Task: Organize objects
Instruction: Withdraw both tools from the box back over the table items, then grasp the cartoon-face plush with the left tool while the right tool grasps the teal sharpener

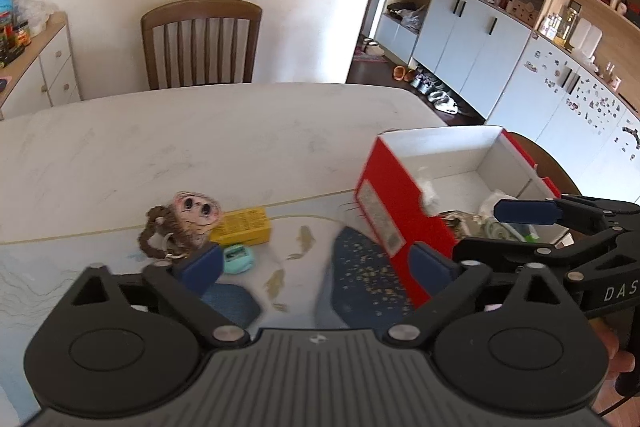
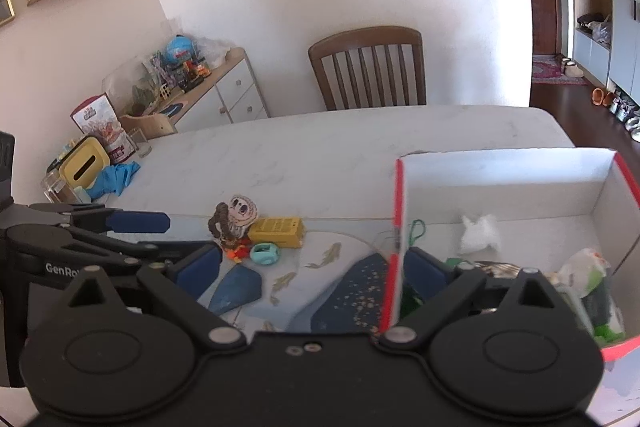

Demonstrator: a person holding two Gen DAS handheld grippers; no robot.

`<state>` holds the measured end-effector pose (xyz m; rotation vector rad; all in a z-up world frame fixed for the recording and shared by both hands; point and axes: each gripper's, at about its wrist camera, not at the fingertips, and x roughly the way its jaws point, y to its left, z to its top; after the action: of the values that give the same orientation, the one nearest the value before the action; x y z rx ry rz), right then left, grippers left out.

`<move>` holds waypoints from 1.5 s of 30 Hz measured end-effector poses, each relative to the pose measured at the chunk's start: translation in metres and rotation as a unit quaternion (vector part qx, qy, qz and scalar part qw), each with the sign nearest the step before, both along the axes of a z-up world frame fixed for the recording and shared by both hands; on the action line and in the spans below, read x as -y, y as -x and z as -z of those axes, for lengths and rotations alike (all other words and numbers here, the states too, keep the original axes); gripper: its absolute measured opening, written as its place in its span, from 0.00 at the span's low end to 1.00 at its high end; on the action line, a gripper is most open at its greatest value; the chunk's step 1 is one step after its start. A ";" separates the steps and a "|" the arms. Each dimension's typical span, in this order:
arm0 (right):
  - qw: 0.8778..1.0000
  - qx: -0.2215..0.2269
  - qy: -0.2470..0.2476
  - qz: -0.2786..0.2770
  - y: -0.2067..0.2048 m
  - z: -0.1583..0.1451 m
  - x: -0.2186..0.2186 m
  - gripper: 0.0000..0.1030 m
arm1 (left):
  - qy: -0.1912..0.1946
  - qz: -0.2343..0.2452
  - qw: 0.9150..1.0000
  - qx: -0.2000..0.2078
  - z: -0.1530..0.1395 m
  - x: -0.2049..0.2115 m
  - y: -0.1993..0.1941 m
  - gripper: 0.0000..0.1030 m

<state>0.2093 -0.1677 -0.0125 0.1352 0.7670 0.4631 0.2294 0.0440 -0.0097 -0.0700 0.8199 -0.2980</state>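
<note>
White marble table (image 2: 320, 155): red cardboard box (image 2: 520, 187) wall sitting between spread right gripper (image 2: 316, 267) fingers, hiding contents; left gripper (image 1: 316, 263) spread, empty.

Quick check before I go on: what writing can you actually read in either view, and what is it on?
"DAS", cut off at the frame edge: on the right hand-held gripper.
"GenRo", cut off: on the left hand-held gripper.
Label on the red box: too blurred to read.
Print on the yellow box: too small to read.
</note>
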 end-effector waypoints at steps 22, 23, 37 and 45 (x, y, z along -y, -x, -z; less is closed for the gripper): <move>0.996 -0.021 0.077 -0.030 -0.040 0.054 -0.087 0.91 | -0.019 -0.037 0.999 -0.003 0.067 -0.083 -0.056 1.00; 0.996 -0.023 0.078 -0.034 -0.041 0.058 -0.090 0.90 | -0.019 -0.032 0.999 -0.001 0.068 -0.084 -0.059 1.00; 0.993 -0.043 0.087 -0.062 -0.069 0.093 -0.124 0.63 | -0.039 -0.007 0.999 0.029 0.081 -0.069 -0.088 1.00; 0.994 -0.058 0.071 -0.056 -0.082 0.103 -0.129 0.50 | -0.053 0.017 0.998 0.039 0.084 -0.061 -0.101 0.92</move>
<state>0.2911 -0.0390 -0.1153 -0.0141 0.9213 0.5087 0.3305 0.1050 -0.0932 0.0535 0.7585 -0.2867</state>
